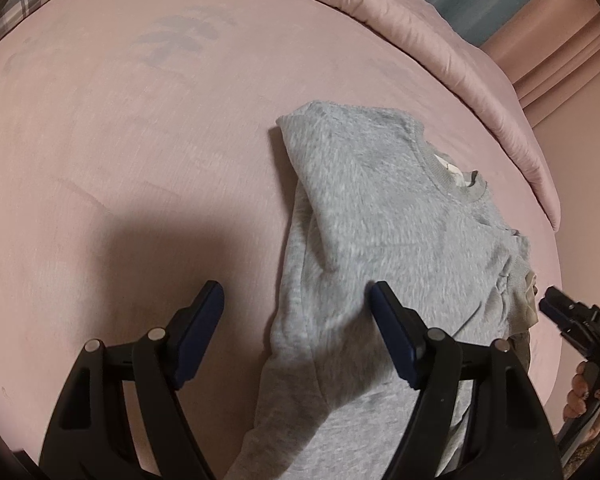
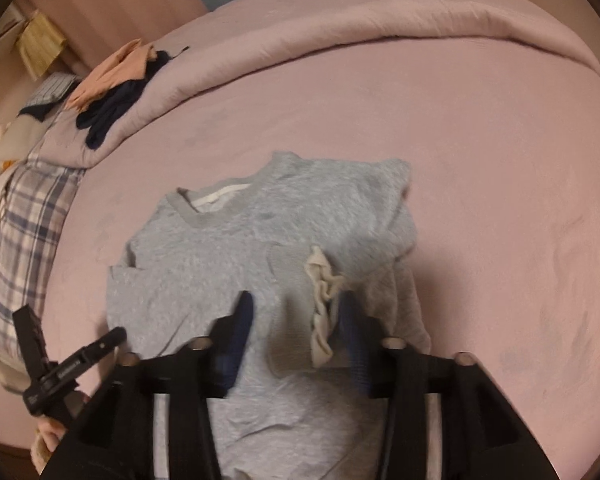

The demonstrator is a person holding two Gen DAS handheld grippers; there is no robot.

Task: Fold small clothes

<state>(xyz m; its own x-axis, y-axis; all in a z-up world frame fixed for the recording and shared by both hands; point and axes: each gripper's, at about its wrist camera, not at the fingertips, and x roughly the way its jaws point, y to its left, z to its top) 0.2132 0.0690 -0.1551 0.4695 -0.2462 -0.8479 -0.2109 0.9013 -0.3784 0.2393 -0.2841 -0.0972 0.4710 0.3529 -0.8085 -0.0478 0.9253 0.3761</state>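
1. Left claw [image 1: 296,312] is spread wide, nothing clamped; its right finger hangs over the grey sweatshirt [image 1: 380,220], its left finger over bare bed [image 1: 120,140].
2. Right claw [image 2: 296,320] is part-way apart, with the sleeve cuff [image 2: 296,332] between the fingers; whether the pads press on it I cannot tell, since this view is motion-blurred there.
3. No earlier picture is given, so only the present gap is noted.
4. The sweatshirt lies on the pink bed sheet, partly folded, with one sleeve laid across the body.
5. It is heather grey, with a ribbed round collar [image 1: 440,168] and a white label inside the neck.
6. A pale off-white inner lining [image 2: 324,300] shows where the cuff is turned out.
7. The sweatshirt's lower hem is cut off by the frame bottom and by the claw bodies in both views.
8. The lettering on the other claw's body is too small to read.
9. The left wrist view alone shows the right claw [image 1: 556,304] at the frame edge and the hand [image 1: 584,396] gripping its handle.
10. The right wrist view alone shows a heap of peach and navy clothes [image 2: 116,84] on the rolled pink duvet [image 2: 340,40], a plaid pillow [image 2: 24,220], and the left claw [image 2: 72,332] at lower left.
11. The cuff lining is far clearer in the right wrist view.
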